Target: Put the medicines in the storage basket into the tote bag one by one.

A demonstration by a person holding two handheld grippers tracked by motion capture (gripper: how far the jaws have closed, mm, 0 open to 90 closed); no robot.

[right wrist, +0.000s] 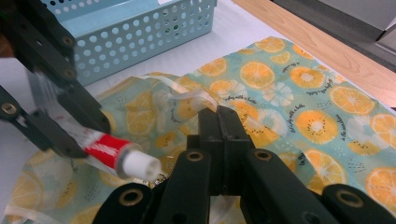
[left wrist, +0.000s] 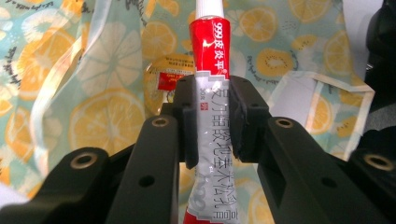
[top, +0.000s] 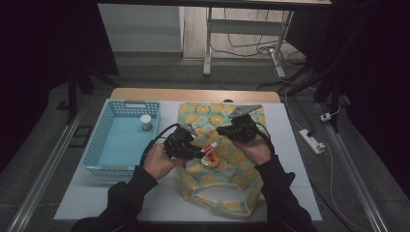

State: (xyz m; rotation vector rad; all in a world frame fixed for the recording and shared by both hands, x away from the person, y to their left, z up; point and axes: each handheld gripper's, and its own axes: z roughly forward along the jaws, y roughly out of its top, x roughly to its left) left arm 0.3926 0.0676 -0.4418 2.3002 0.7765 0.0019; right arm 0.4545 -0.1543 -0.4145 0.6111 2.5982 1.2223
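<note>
High view: left tongs (top: pixel 197 151) carry a red-and-white tube (top: pixel 210 147) over the citrus-print bag (top: pixel 227 193).
Left gripper view: pads clamp the tube (left wrist: pixel 211 116) mid-body.
Right gripper view: right tongs (right wrist: pixel 219 122) pinched shut on the bag's (right wrist: pixel 299 116) edge; tube (right wrist: pixel 116 154) just beside them.

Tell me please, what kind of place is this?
Probably a lab or workshop set up for recording, not a home. A white work table stands on a grey floor, a power strip and loose cables lie beside it, and dark curtains hang around.
</note>
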